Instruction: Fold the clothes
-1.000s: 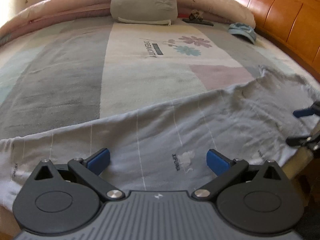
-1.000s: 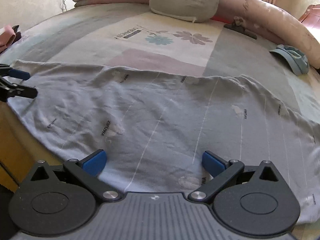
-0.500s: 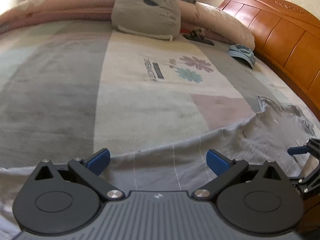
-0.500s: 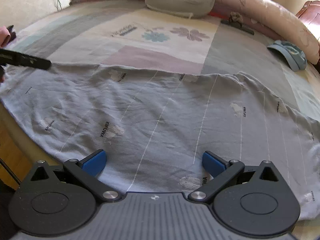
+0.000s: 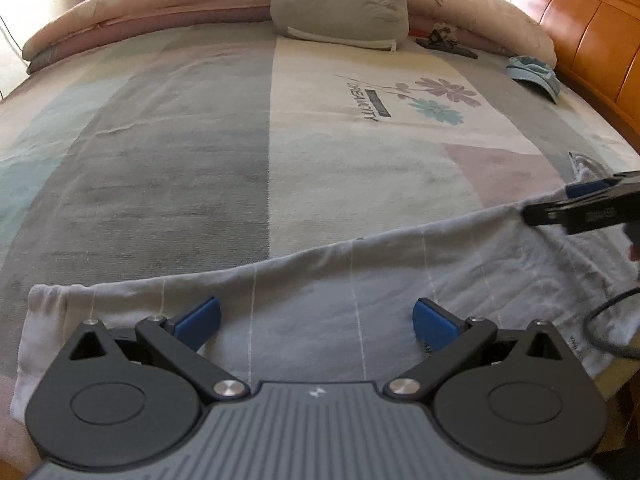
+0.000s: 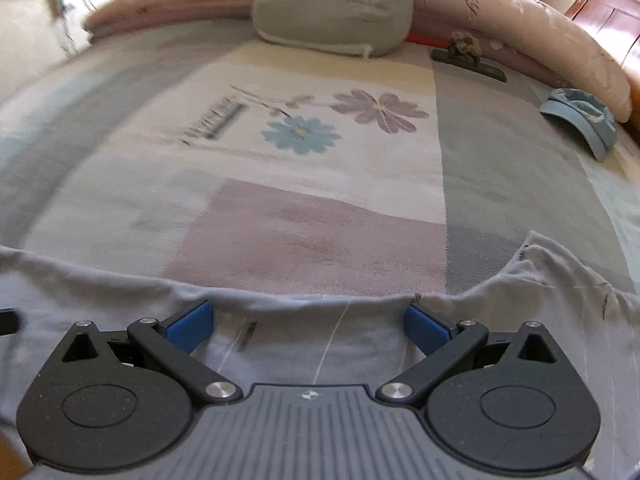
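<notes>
Item: pale grey thin-striped cotton garment [image 5: 320,280], spread flat along the near edge of the patchwork bedspread [image 5: 180,160].
Left gripper [image 5: 316,316]: blue pads wide apart, above the garment's hem end.
Right gripper [image 6: 308,320]: pads likewise apart, over the garment's neckline end (view blurred).
Beyond the garment: grey plush cushion [image 5: 340,4]; further right, blue cap [image 5: 532,74] beside the orange wooden headboard [image 5: 580,20].

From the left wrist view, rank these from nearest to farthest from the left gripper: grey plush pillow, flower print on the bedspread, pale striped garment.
1. Pale striped garment, directly beneath the left gripper.
2. Flower print, mid-bed, ahead and right.
3. Grey plush pillow, far end of the bed, centre.
</notes>
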Tool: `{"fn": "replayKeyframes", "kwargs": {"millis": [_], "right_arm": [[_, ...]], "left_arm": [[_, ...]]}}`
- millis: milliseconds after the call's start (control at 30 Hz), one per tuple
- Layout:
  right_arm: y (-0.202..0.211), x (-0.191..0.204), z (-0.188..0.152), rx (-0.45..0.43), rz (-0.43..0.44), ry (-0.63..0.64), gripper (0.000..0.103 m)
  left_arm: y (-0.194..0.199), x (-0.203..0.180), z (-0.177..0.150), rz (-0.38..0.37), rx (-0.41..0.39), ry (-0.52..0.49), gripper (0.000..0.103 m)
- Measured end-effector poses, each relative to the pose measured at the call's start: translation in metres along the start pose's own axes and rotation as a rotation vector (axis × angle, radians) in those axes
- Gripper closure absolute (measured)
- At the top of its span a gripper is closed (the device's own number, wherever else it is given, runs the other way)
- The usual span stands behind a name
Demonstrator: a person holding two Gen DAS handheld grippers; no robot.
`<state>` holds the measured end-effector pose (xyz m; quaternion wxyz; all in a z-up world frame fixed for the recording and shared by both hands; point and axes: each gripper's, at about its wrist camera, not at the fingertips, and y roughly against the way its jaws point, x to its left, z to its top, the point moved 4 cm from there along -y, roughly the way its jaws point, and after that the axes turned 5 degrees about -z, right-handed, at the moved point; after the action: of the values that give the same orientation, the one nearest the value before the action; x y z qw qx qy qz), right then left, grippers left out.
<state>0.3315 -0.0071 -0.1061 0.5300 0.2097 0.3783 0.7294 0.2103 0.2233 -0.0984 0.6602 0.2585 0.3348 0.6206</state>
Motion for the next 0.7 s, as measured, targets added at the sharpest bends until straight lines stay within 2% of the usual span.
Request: {"fn": "replayKeyframes", "kwargs": {"millis": [133, 233, 400, 567, 700], "right_arm": [[-0.002, -0.002, 0.003, -0.028, 0.016, 0.007, 0.0], [0.015, -0.012, 0.002, -0.009, 0.076, 0.025, 0.0], [0.045, -0.04, -0.024, 0.02, 0.102, 0.067, 0.0], [0.03, -0.056, -0.036, 0.02, 0.066, 0.032, 0.0], [0.021, -0.058, -0.026, 0.014, 0.11, 0.048, 0.0]], "left_arm": [[0.001, 0.0, 0.001, 0.009, -0.003, 0.015, 0.001], [0.007, -0.002, 0.004, 0.012, 0.0, 0.02, 0.001], [0.014, -0.016, 0.003, 0.012, 0.004, 0.001, 0.001], [-0.001, -0.024, 0.0, 0.049, 0.022, 0.03, 0.001], [0.006, -0.033, 0.004, 0.101, 0.027, 0.022, 0.001]]}}
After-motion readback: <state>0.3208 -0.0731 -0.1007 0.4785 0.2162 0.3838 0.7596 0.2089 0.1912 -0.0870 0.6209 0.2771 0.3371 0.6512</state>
